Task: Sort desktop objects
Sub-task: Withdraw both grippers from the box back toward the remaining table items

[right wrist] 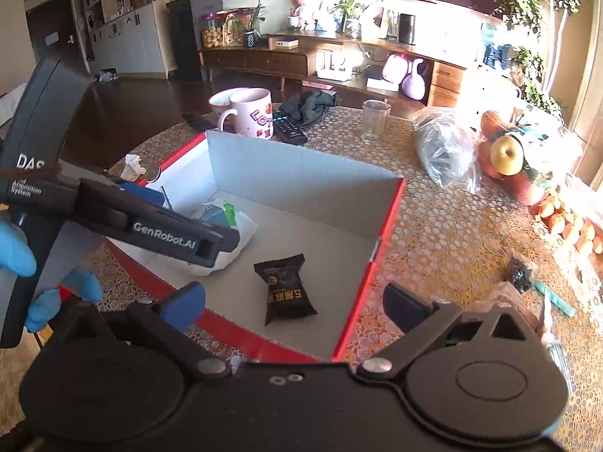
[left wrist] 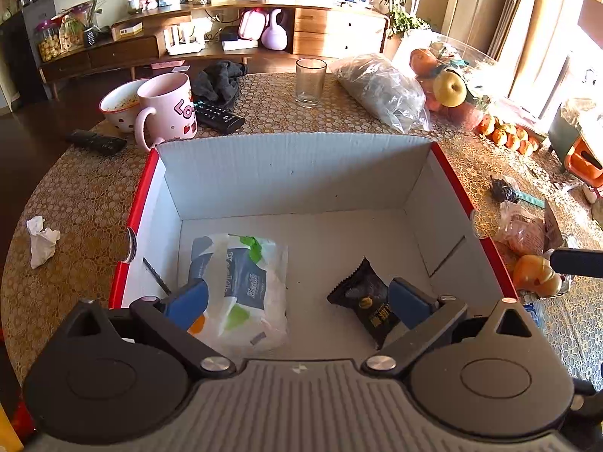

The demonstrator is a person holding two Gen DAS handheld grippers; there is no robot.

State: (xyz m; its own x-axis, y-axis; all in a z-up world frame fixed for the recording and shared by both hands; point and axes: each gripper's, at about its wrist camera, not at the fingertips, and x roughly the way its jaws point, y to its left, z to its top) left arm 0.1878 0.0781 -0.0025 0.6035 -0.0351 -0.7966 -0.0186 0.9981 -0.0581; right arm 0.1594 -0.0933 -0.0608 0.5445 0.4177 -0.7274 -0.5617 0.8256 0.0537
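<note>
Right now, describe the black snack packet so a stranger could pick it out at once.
Find the red-edged cardboard box on the patterned table. Two things lie on its white floor: a large white wipes pack to the left, and the black snack packet to the right. It is the small, dark one with crimped ends and gold lettering.

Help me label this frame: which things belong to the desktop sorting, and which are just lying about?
Job: cardboard box, tissue pack, black snack packet, crumpled tissue, TV remote.

Lying about: pink mug, drinking glass, pear, sideboard.
</note>
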